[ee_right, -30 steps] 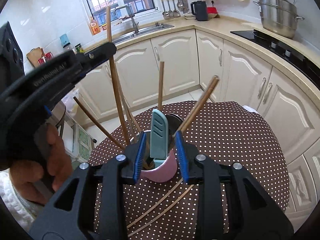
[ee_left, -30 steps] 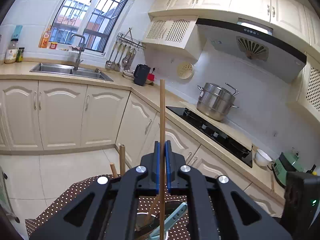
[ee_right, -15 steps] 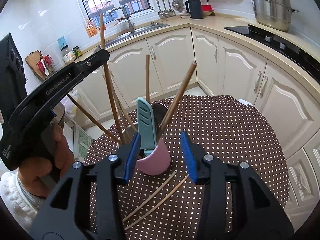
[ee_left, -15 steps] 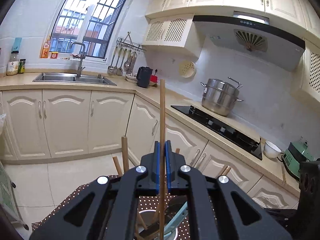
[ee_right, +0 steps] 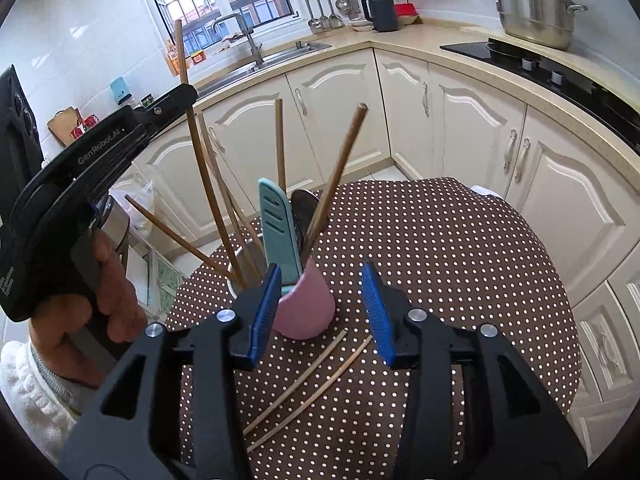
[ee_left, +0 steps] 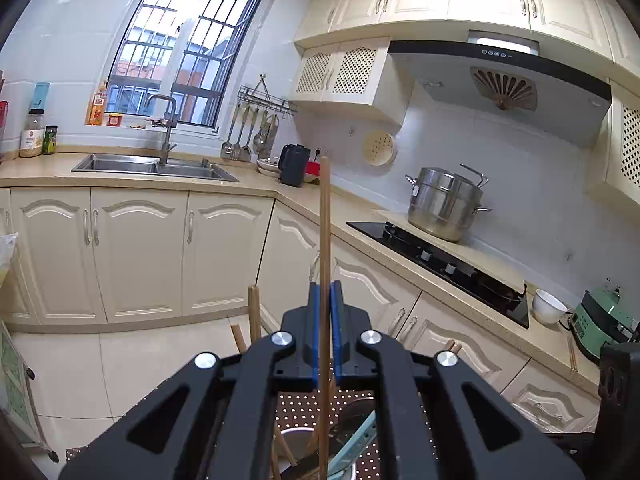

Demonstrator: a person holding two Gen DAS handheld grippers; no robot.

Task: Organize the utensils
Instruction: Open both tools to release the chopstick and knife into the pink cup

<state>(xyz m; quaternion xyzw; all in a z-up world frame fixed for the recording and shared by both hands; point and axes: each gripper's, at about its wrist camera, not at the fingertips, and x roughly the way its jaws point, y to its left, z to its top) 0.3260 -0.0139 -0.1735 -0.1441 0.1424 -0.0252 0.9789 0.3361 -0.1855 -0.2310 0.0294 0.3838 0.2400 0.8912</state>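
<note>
L claw [ee_left: 325, 344] clamps upright chopstick [ee_left: 325, 240] over pink cup [ee_right: 306, 306]; R claw [ee_right: 320, 316] half-wide, empty.

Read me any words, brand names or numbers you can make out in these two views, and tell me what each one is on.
"GenRobot.AI": on the side of the left gripper, seen from the right wrist; its last letters are unclear.
Small white print low on that gripper's body: too small to read.
Labels on the jars and the orange bottle by the window: too blurred to read.
Range hood buttons: no readable marks.
</note>
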